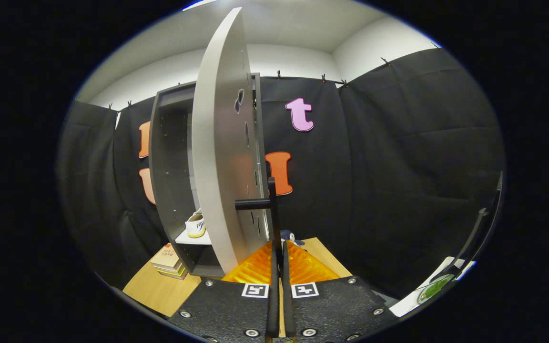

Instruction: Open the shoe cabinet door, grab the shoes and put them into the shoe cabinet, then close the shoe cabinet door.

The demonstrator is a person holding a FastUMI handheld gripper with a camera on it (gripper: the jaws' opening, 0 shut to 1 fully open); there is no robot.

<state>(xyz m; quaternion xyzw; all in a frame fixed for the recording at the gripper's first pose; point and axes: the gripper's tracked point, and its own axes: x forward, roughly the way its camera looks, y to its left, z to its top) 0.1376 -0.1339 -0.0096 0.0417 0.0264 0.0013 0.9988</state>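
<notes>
My gripper (279, 247) at bottom centre has its fingers nearly together, pinching the thin vertical handle (271, 205). The bar runs up from the fingertips; its stub goes left into the door (219, 143). One door, half open, edge-on mid-frame. Left of it, the shoe cabinet (169, 157) with one shoe (196, 225) shelved. Closing looks like a leftward push. One book stack (168, 261) lower left.

- We record black cloth walls (398, 166), pinned up with small clips along their upper edge.
- We note white wall and ceiling (303, 33) above the cloth, evenly lit.
- We list a light wooden floor board (160, 288) bearing a small stack of books (169, 262).
</notes>
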